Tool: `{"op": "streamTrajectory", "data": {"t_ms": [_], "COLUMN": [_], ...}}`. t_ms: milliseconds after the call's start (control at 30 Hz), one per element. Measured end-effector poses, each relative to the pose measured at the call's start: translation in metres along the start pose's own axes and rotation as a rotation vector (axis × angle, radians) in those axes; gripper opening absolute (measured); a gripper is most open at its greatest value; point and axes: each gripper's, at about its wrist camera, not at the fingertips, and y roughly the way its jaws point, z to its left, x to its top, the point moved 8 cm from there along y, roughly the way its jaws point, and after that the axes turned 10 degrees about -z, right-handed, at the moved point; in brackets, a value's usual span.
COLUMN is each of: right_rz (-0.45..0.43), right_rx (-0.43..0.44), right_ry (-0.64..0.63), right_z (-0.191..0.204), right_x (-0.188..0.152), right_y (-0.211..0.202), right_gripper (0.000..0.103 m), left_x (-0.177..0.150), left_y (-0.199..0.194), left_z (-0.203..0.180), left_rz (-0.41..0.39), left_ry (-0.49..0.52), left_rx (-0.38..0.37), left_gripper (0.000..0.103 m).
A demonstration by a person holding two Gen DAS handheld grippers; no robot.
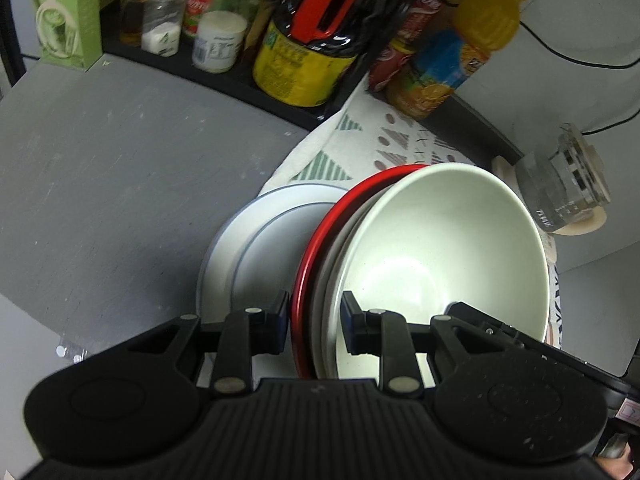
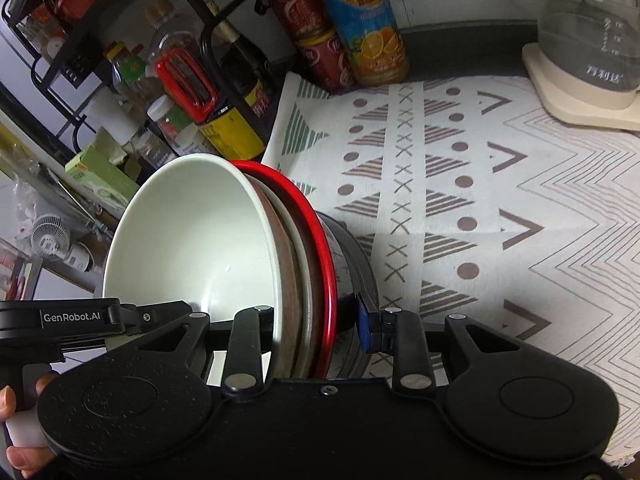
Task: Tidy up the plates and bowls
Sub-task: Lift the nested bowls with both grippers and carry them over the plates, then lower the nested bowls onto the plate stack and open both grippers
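Observation:
A pale green bowl [image 1: 440,256] sits nested in a brownish dish and a red-rimmed plate [image 1: 316,248], the stack tilted on edge. My left gripper [image 1: 314,320] is shut on the rims of this stack, one finger outside the red plate, one inside the bowl. A pale blue plate [image 1: 248,240] lies flat behind it on the cloth's edge. In the right wrist view the same bowl [image 2: 192,240] and red plate [image 2: 320,240] stand between my right gripper's [image 2: 320,332] fingers, which also span a dark plate [image 2: 356,256]; whether they press on it is unclear.
A black rack [image 1: 224,76] with sauce bottles and jars lines the back. A juice bottle [image 2: 364,28] and red cans [image 2: 316,32] stand by the wall. A glass kettle [image 2: 588,40] sits on the patterned cloth [image 2: 520,200]. Grey counter [image 1: 100,160] lies to the left.

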Motion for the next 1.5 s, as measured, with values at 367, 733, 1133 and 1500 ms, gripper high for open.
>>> {"op": "streamTrajectory", "data": {"t_ms": [367, 733, 1133, 1500], "right_rz": [0.05, 0.091, -0.014, -0.146], "right_rx": [-0.01, -0.013, -0.03, -0.149], "right_ry": [-0.008, -0.007, 0.021, 0.084], "right_z": [-0.002, 0.004, 0.004, 0.003], "right_x": [-0.007, -0.007, 0.016, 0.012], "right_y": [0.019, 0.033, 0.014, -0.022], "right_gripper": [0.028, 0.03, 0.032, 0.064], "left_x": [-0.003, 0.003, 0.019, 0.031], "left_y": [0.019, 0.02, 0.014, -0.01], "left_z": [0.01, 0.017, 0.012, 0.009], "left_rz": [0.029, 0.038, 0.041, -0.009], "left_ry": [-0.033, -0.037, 0.022, 0.106], "left_rx": [0.038, 0.056, 0.021, -0.015], "left_gripper": [0.025, 0.025, 0.028, 0.06]}}
